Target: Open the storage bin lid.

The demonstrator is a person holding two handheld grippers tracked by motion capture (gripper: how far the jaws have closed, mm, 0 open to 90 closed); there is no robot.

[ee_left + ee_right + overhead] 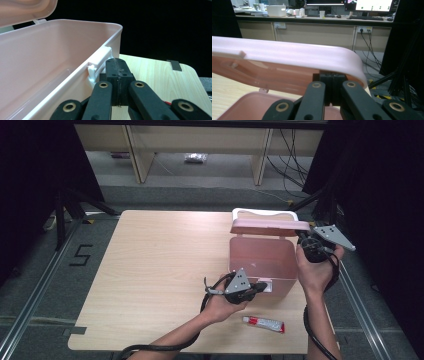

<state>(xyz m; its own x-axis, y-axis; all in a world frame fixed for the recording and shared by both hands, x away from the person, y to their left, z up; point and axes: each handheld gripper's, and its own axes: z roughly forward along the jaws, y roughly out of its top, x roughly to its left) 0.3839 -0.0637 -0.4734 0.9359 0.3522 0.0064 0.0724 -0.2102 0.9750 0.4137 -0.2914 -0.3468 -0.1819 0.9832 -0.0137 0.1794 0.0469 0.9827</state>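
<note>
Item: pink storage box [262, 257], right of frame. My right gripper [331, 91], jaws together, props the lid [270, 227] (may slip, slam); left gripper [117, 82], jaws together, at the latch [98, 62].

Black tongs [261, 287] w/ brass rivets, grey plates, black cables.

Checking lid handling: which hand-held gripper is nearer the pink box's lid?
Right. The right hand-held gripper sits shut under the raised lid at its right end; the left hand-held gripper is down by the box's front latch.

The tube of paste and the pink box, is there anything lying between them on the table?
No: in the high view only bare table separates the tube from the pink box.
</note>
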